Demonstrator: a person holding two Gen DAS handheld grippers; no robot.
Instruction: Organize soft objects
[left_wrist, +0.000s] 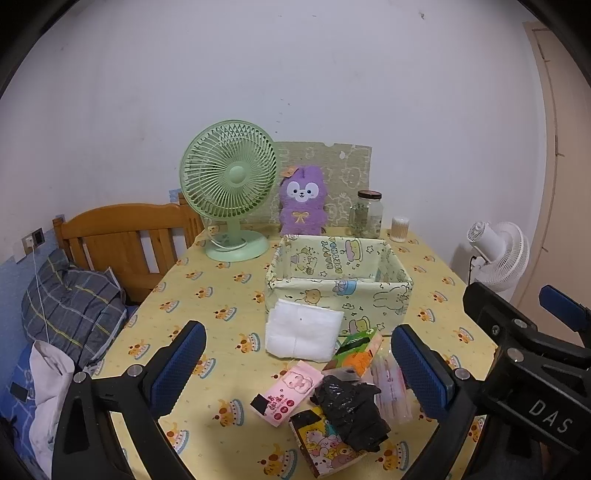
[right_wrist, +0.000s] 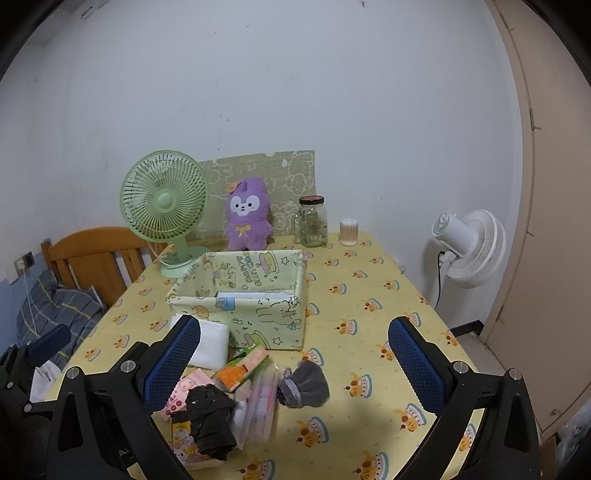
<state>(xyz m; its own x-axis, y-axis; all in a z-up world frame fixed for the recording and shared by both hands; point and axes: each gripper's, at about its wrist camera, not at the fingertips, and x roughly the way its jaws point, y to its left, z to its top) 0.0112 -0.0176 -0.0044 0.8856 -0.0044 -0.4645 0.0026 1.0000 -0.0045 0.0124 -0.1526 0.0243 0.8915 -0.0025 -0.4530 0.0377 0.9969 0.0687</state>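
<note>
A heap of soft packets sits on the near part of the yellow tablecloth (right_wrist: 369, 295): a crumpled black bag (left_wrist: 352, 413) on a cartoon tissue pack (left_wrist: 325, 448), a pink tissue pack (left_wrist: 293, 393), an orange-green pack (right_wrist: 242, 367), clear wrapped packs (right_wrist: 262, 402) and a grey pouch (right_wrist: 304, 384) just right of them. A white folded pad (left_wrist: 303, 332) leans against the front of the printed fabric bin (left_wrist: 369, 291), behind which stand a green fan (left_wrist: 229, 184), purple plush (left_wrist: 303, 201) and jar (left_wrist: 367, 214). The left gripper (left_wrist: 299, 369) and right gripper (right_wrist: 293, 363) both hover above the heap with jaws spread wide, gripping nothing.
</note>
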